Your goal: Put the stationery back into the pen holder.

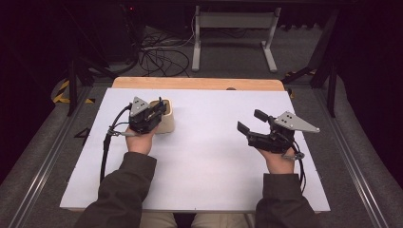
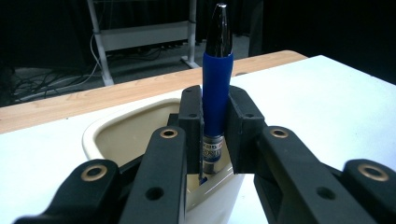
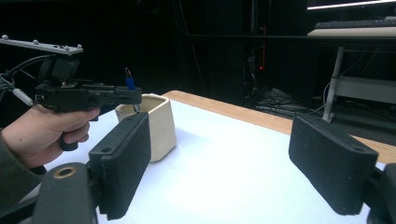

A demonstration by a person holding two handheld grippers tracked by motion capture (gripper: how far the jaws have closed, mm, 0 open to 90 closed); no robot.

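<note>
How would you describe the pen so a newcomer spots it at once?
On the white table, find the cream cup at the left. Over its opening stands the pen, upright, clamped in the left hand-held gripper: blue grip, glossy black tip up.

The pen (image 2: 216, 84) has a matt blue rubbery sleeve under a glossy black plastic end, and a clear barrel with a printed label below. The cup (image 2: 121, 135) beside it looks like smooth cream ceramic or plastic. Past the cup, the matt white table (image 1: 209, 161) top gives way to a pale wooden edge (image 2: 93, 98). Both grippers' jaws are matt black plastic; the right gripper (image 3: 233, 158) has ribbed pads.
</note>
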